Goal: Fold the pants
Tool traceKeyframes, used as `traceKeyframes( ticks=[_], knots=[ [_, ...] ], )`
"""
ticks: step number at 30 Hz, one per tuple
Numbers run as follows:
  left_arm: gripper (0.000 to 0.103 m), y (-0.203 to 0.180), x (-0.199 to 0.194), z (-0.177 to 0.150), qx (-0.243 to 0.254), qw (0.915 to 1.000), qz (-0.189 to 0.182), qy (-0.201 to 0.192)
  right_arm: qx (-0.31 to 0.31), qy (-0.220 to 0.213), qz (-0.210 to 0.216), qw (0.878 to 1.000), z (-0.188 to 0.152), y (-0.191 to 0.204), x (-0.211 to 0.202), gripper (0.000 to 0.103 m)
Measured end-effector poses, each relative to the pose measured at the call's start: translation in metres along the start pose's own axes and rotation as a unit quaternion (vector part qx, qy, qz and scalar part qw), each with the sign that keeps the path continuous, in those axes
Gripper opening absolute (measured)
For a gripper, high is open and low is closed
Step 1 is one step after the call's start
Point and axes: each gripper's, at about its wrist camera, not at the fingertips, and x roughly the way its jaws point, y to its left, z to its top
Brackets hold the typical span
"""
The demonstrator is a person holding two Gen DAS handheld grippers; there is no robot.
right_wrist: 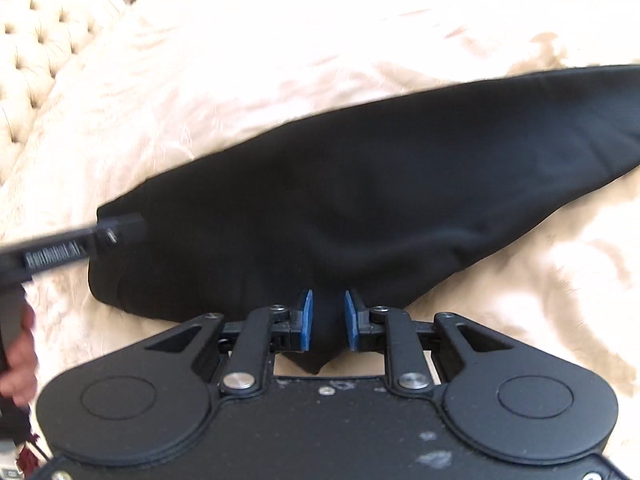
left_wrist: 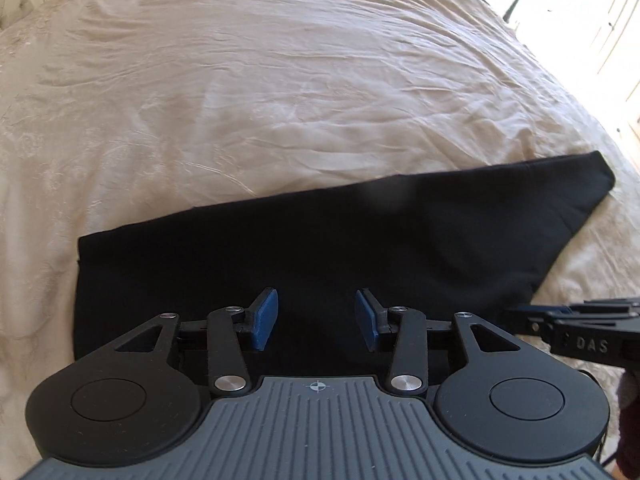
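The black pants [left_wrist: 328,248] lie folded on the cream bed cover [left_wrist: 240,100], with one pointed end toward the right. My left gripper [left_wrist: 316,318] is open just above the near part of the pants, with nothing between its blue pads. My right gripper [right_wrist: 329,320] is shut on a bunched fold at the near edge of the pants [right_wrist: 380,200]; cloth hangs down between its blue pads. The right gripper's fingers enter the left wrist view at the right edge [left_wrist: 560,320]. The left gripper enters the right wrist view at the left [right_wrist: 80,244].
The cream bed cover [right_wrist: 280,40] spreads far beyond the pants. A tufted headboard [right_wrist: 36,52] stands at the far left. A bright window or door [left_wrist: 592,20] is past the bed's right edge. A hand [right_wrist: 18,364] holds the left gripper's handle.
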Motion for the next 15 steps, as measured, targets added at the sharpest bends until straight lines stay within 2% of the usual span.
traceKeyframes(
  ticks=[3,5,6,11,15],
  knots=[
    [0.042,-0.023,0.003,-0.007,0.012,0.9998,-0.01,0.013,0.004,0.009,-0.031,0.999,0.006,-0.018,0.018,0.021],
    [0.042,-0.033,0.003,-0.012,0.007,0.9998,-0.003,0.017,0.011,0.062,-0.041,0.997,0.01,-0.034,0.045,0.02],
    [0.042,-0.038,0.002,-0.013,0.003,0.9998,0.0,0.02,0.015,0.071,-0.034,0.997,0.011,-0.04,0.05,0.02],
    [0.042,-0.064,-0.005,-0.014,-0.004,0.9987,0.048,0.018,0.009,0.034,0.028,0.999,0.009,-0.065,0.022,0.02],
    [0.042,-0.1,-0.002,-0.006,-0.008,0.9956,0.09,0.027,0.019,-0.01,0.058,0.998,0.016,-0.105,-0.008,0.022]
  ],
)
